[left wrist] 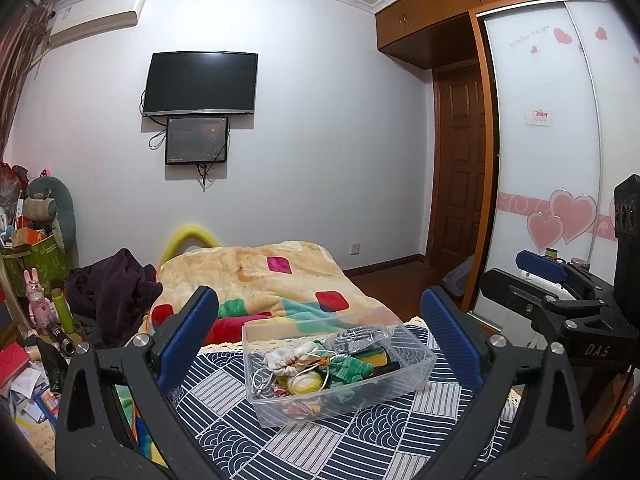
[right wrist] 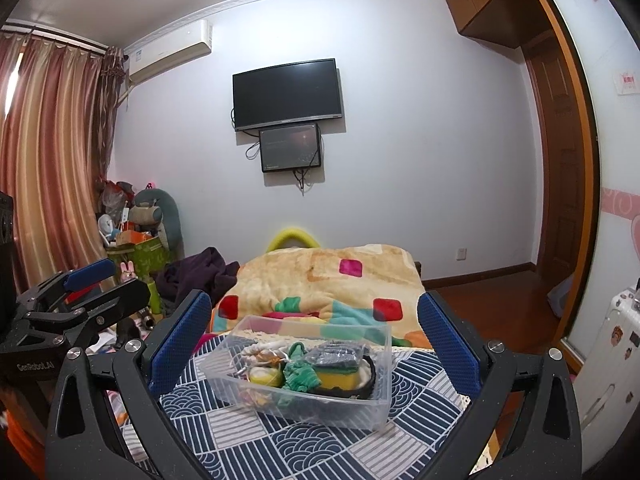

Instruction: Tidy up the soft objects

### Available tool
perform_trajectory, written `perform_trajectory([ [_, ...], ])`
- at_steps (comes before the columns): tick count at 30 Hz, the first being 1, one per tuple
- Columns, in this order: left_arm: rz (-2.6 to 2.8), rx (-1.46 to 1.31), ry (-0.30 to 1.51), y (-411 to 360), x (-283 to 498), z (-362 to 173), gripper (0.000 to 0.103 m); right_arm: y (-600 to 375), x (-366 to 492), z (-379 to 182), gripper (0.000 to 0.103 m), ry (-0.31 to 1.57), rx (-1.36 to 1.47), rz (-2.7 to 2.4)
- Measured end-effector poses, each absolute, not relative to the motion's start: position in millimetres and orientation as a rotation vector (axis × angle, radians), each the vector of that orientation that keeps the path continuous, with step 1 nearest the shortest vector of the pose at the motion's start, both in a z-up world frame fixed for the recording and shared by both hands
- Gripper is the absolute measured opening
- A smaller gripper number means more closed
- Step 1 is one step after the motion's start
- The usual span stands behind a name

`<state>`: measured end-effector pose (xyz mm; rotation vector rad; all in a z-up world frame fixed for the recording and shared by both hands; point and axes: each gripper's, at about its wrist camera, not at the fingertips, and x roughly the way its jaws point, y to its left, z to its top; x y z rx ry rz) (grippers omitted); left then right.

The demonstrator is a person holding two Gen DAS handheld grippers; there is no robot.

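Observation:
A clear plastic box (left wrist: 416, 364) stands on a blue and white patterned cloth (left wrist: 304, 444) and holds soft items: a white pouch (left wrist: 286, 358), a green cloth (left wrist: 352, 366), a grey patterned piece (left wrist: 358, 338) and a yellow ball (left wrist: 306, 384). The box also shows in the right wrist view (right wrist: 382, 376), with the green cloth (right wrist: 300, 372) and a yellow sponge (right wrist: 340, 378). My left gripper (left wrist: 320, 320) is open and empty, above and short of the box. My right gripper (right wrist: 314, 320) is open and empty, likewise held short of the box.
A colourful blanket (left wrist: 260, 280) lies behind the box, with a dark purple garment (left wrist: 112, 292) at its left. Clutter, a green bin (right wrist: 140, 258) and plush toys stand at the left. A wardrobe (left wrist: 552, 140) and a white suitcase (right wrist: 612, 356) are at the right.

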<state>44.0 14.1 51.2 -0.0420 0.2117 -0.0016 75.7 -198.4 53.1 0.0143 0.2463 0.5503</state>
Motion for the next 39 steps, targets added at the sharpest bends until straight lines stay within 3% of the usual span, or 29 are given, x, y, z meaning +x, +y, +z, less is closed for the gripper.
perform_trajectory([
  [39, -0.040, -0.049, 0.227, 13.9, 43.3, 48.8, 0.103, -192.9, 75.6, 51.8, 0.103, 0.253, 0.001, 0.557],
])
